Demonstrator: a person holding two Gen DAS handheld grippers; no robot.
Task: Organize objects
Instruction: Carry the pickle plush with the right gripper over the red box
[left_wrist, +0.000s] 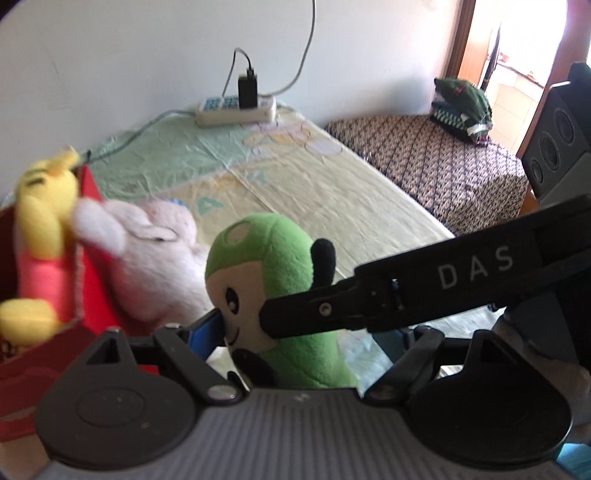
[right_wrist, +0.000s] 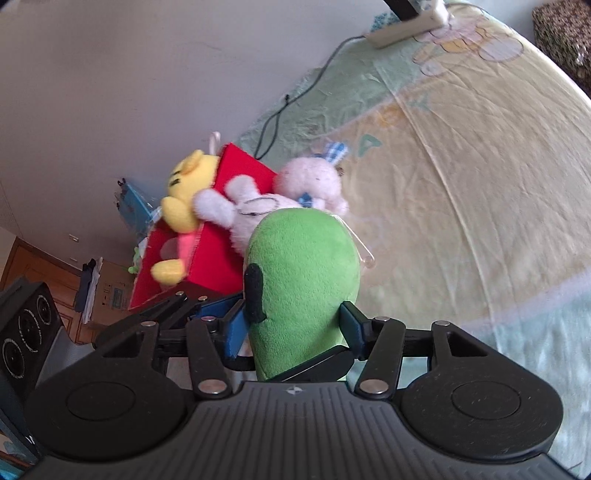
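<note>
A green plush toy (left_wrist: 280, 266) (right_wrist: 303, 273) stands between both grippers above the bed. My right gripper (right_wrist: 293, 325) is shut on it, with a blue pad against each side. One of its black fingers (left_wrist: 369, 302) crosses the left wrist view and presses the toy's face. My left gripper (left_wrist: 303, 332) straddles the toy more widely. Its left pad (left_wrist: 207, 328) touches the face, and sheet shows in the gap on the right side. A red box (left_wrist: 92, 295) (right_wrist: 236, 173) stands at the left with a yellow plush (left_wrist: 44, 214) (right_wrist: 184, 184) draped over its edge. A pink rabbit plush (left_wrist: 159, 258) (right_wrist: 295, 184) leans against it.
The bed sheet (left_wrist: 314, 177) (right_wrist: 461, 184) stretches ahead, with a power strip (left_wrist: 236, 110) (right_wrist: 402, 29) and cables by the wall. A patterned bench (left_wrist: 443, 162) holds folded green clothes (left_wrist: 461, 103). A speaker (left_wrist: 557, 144) (right_wrist: 22, 332) stands near a doorway.
</note>
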